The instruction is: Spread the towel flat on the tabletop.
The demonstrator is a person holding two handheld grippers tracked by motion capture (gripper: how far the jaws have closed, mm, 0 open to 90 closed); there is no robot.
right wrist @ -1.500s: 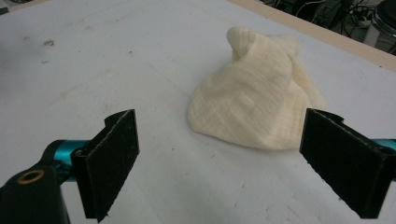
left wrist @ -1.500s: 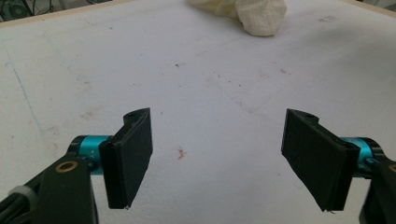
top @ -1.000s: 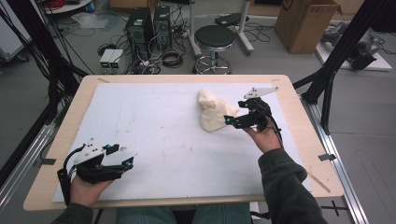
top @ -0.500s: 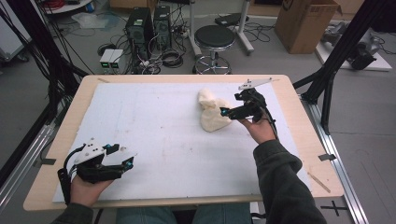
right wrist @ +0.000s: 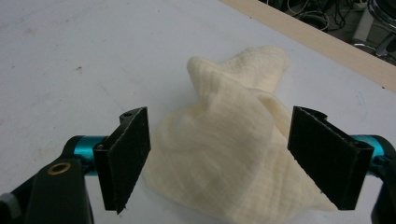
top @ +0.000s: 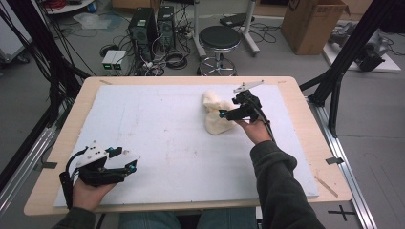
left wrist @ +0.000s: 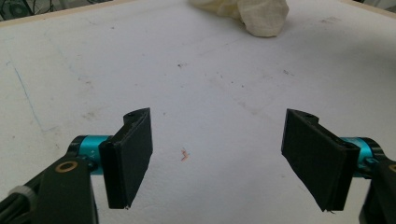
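Note:
A crumpled cream cloth [top: 212, 107] lies right of centre on the white board [top: 157, 124]. From the right, my right gripper [top: 223, 115] reaches onto the cloth's near part. In the right gripper view the cloth [right wrist: 224, 140] bulges up between the two black jaws of that gripper [right wrist: 219, 161]; they have just been closing a little but still stand wide, with no pad visibly pressing the fabric. My left gripper [top: 133, 163] rests at the board's near left corner, open over bare board [left wrist: 219, 158], and the cloth [left wrist: 261, 16] lies far ahead of it.
The board lies on a wooden table [top: 191, 80] with its rim showing all round. Beyond the far edge stand a black stool [top: 218, 40], computer cases [top: 153, 24] with cables and a cardboard box [top: 313, 24]. Black frame poles [top: 344, 62] flank the table.
My right gripper has moved left and slightly down, from beside the cloth to over its near part, with the cloth now between its jaws. The left gripper has stayed put.

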